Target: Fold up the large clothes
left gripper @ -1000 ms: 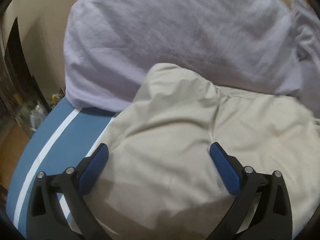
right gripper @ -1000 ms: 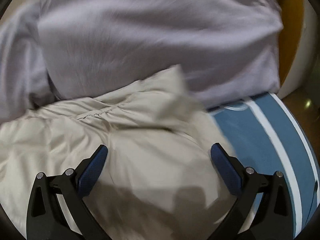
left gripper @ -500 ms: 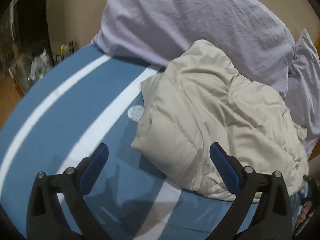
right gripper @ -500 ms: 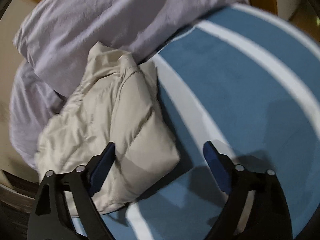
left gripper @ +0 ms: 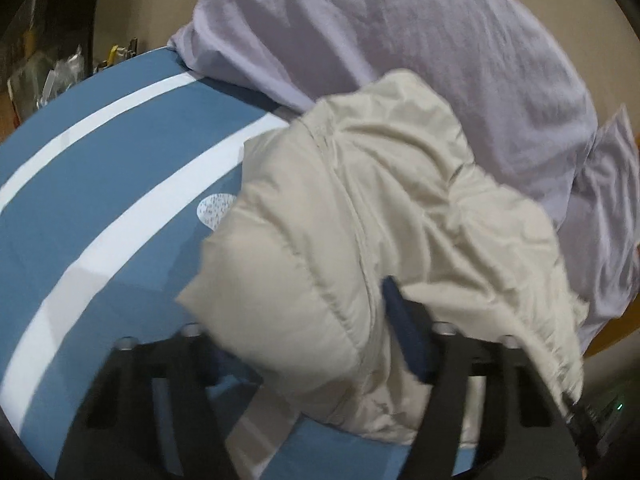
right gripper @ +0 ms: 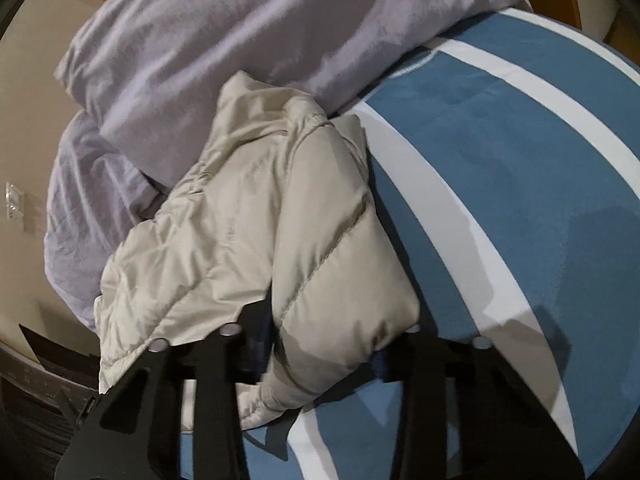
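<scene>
Now you are gripping a cream padded jacket [left gripper: 360,216] at both ends as it is lying bunched on a blue bedspread [left gripper: 100,184] crossed by white stripes. Your left gripper [left gripper: 304,344] has just been closing, and its jaws are now pressing a thick quilted fold of the jacket between them; one blue pad [left gripper: 404,332] is showing against the cloth, the other is hiding beneath it. Your right gripper [right gripper: 316,344] has likewise just been closing, and its jaws are squeezing a puffy stitched section of the jacket, narrowed around it. The jacket is looking soft and heavily creased, its quilting seams running across the panels, and it is folding over on itself in a loose heap. Its far edge is resting against a lilac pillow [right gripper: 240,28] at the head of the bed, with a second lilac pillow [right gripper: 76,208] lying just beside it. A tan wall [left gripper: 160,0] is standing behind the pillows.
</scene>
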{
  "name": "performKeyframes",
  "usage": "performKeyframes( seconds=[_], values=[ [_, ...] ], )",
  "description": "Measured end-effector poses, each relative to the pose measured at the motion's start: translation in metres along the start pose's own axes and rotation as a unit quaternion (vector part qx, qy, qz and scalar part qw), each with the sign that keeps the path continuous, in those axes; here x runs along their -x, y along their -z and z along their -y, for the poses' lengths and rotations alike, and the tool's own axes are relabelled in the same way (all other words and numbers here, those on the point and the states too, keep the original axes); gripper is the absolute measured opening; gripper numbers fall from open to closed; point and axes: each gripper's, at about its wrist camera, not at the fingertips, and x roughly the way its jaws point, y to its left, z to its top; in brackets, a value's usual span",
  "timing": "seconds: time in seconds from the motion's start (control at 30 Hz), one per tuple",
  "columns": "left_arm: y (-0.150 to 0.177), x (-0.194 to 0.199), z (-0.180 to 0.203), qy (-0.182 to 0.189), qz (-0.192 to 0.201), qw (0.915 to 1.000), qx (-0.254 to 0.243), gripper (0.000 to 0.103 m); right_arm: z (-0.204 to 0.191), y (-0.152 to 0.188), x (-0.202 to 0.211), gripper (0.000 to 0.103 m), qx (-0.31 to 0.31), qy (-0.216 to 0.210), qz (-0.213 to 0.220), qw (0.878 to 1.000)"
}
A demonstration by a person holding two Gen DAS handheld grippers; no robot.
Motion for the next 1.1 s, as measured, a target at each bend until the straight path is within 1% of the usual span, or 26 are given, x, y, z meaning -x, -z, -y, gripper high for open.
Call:
performKeyframes(
  seconds=[0.07, 0.1, 0.17, 0.27, 0.4, 0.5, 0.63, 0.73, 0.77, 0.8, 0.87, 0.9, 0.93, 0.97, 1.0, 1.03, 1.07, 1.1],
  values=[
    [-0.001, 0.008, -0.003, 0.016, 0.006, 0.9998, 0.001, 0.042, -0.004, 0.003, 0.007, 0.029, 0.004, -0.005, 0.006, 1.0],
    [-0.001, 0.014, -0.005, 0.025, 0.008, 0.9997, 0.0, 0.039, -0.006, 0.004, 0.01, 0.028, 0.005, -0.006, 0.008, 1.0],
    [-0.002, 0.022, -0.008, 0.031, 0.01, 0.9995, -0.003, 0.037, -0.013, 0.01, 0.018, 0.027, 0.011, -0.01, 0.011, 1.0],
    [0.003, 0.043, -0.013, 0.031, 0.016, 0.9992, -0.018, 0.037, -0.019, 0.025, 0.034, 0.027, 0.029, -0.022, 0.006, 0.999],
    [0.015, 0.073, -0.039, 0.036, 0.011, 0.999, -0.024, 0.037, -0.019, 0.054, 0.055, 0.027, 0.047, -0.035, -0.012, 0.998],
    [0.03, 0.099, -0.062, 0.035, 0.008, 0.9988, -0.033, 0.037, -0.015, 0.08, 0.068, 0.027, 0.056, -0.04, -0.026, 0.997],
    [0.048, 0.123, -0.079, 0.029, 0.005, 0.9988, -0.039, 0.037, -0.015, 0.107, 0.087, 0.027, 0.082, -0.033, -0.032, 0.996],
    [0.058, 0.136, -0.085, 0.024, 0.003, 0.9987, -0.044, 0.039, -0.019, 0.118, 0.102, 0.032, 0.1, -0.014, -0.031, 0.994],
    [0.061, 0.139, -0.087, 0.022, 0.002, 0.9988, -0.045, 0.04, -0.019, 0.12, 0.105, 0.035, 0.102, -0.006, -0.031, 0.994],
    [0.063, 0.139, -0.088, 0.018, 0.002, 0.9988, -0.046, 0.043, -0.019, 0.12, 0.11, 0.041, 0.103, 0.005, -0.029, 0.994],
    [0.068, 0.14, -0.09, 0.005, 0.003, 0.9989, -0.046, 0.048, -0.021, 0.12, 0.122, 0.049, 0.109, 0.03, -0.012, 0.994],
    [0.069, 0.14, -0.092, 0.002, 0.003, 0.999, -0.045, 0.052, -0.023, 0.12, 0.127, 0.055, 0.117, 0.044, 0.003, 0.992],
    [0.069, 0.14, -0.093, 0.0, 0.003, 0.9991, -0.041, 0.054, -0.028, 0.119, 0.137, 0.059, 0.134, 0.069, 0.032, 0.988],
    [0.069, 0.139, -0.094, -0.003, 0.002, 0.9993, -0.038, 0.064, -0.034, 0.119, 0.143, 0.064, 0.15, 0.083, 0.051, 0.984],
    [0.069, 0.14, -0.095, -0.009, 0.005, 0.9993, -0.037, 0.075, -0.041, 0.119, 0.149, 0.065, 0.169, 0.093, 0.068, 0.979],
    [0.069, 0.141, -0.094, -0.016, 0.011, 0.9991, -0.037, 0.079, -0.045, 0.119, 0.151, 0.065, 0.177, 0.093, 0.073, 0.977],
    [0.069, 0.141, -0.092, -0.019, 0.015, 0.999, -0.038, 0.084, -0.055, 0.119, 0.153, 0.066, 0.192, 0.084, 0.075, 0.975],
    [0.069, 0.142, -0.091, -0.018, 0.017, 0.9989, -0.039, 0.086, -0.06, 0.12, 0.152, 0.067, 0.2, 0.077, 0.074, 0.974]
  ],
)
